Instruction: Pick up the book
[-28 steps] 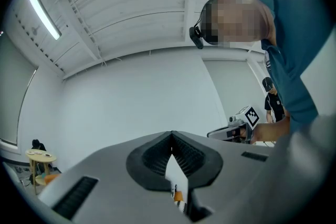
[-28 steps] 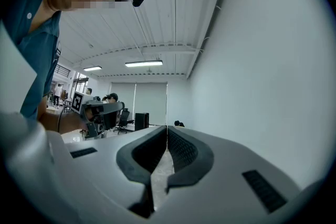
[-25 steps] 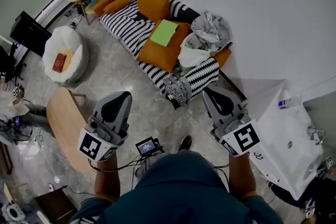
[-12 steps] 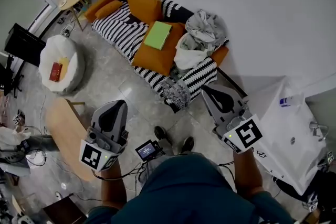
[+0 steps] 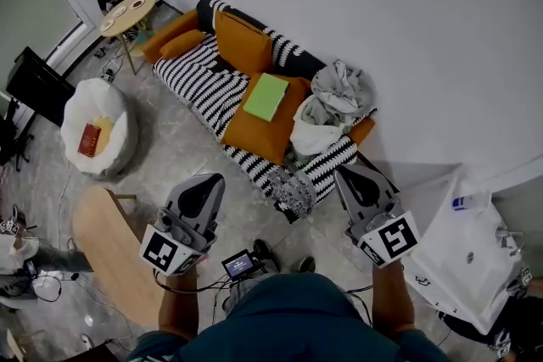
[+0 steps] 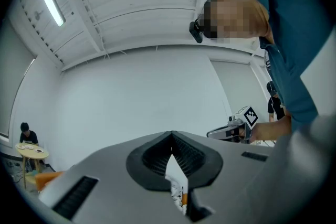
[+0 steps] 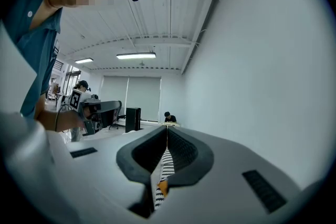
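Observation:
A green book (image 5: 265,97) lies flat on an orange cushion (image 5: 260,130) of the black-and-white striped sofa (image 5: 198,75) in the head view. Both grippers hover over the floor in front of the sofa, well short of the book. My left gripper (image 5: 212,179) is shut with nothing in it, and its jaws meet at the tip (image 6: 171,136) in the left gripper view. My right gripper (image 5: 343,172) points at the sofa's near end, shut and empty too, with the jaws together (image 7: 167,131) in its own view.
Grey clothes (image 5: 341,87) and a white bag (image 5: 312,114) lie on the sofa beside the book. A white beanbag (image 5: 93,127) holds a red item. A wooden table (image 5: 110,254) stands at the left, a white-draped thing (image 5: 462,254) at the right, and a person sits at a far round table (image 5: 127,11).
Both grippers have moved forward towards the sofa, which now lies closer in the head view. Their jaws stay shut and the book has not moved.

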`<state>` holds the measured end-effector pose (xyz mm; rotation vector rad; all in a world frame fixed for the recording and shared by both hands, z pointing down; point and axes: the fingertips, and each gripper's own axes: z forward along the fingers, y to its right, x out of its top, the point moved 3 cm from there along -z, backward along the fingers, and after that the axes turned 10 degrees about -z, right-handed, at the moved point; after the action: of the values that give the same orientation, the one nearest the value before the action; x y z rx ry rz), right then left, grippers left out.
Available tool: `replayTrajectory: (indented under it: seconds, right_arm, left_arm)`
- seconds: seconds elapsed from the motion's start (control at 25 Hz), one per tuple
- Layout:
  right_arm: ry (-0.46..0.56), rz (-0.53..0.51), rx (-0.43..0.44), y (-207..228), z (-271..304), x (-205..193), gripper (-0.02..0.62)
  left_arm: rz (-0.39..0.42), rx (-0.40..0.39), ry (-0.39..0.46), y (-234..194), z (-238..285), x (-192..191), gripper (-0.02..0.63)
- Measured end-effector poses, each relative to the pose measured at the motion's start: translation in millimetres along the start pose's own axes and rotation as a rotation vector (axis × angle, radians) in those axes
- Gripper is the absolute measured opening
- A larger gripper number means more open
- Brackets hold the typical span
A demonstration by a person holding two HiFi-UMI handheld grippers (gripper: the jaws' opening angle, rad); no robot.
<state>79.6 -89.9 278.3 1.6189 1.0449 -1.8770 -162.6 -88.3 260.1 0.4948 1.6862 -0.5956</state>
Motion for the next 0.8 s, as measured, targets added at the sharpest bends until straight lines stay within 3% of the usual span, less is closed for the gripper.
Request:
replayTrajectory:
  seconds: [0.4, 0.8]
  right_arm:
    - [-0.015, -0.031, -0.054, -16, 77, 11, 0.014]
    - [-0.034, -0.046, -0.041, -11, 120, 12, 0.014]
  left_arm:
    - [0.002, -0.062, 0.013, -81, -17, 9, 0.003]
    - [-0.030, -0.072, 0.021, -120, -8, 4, 0.003]
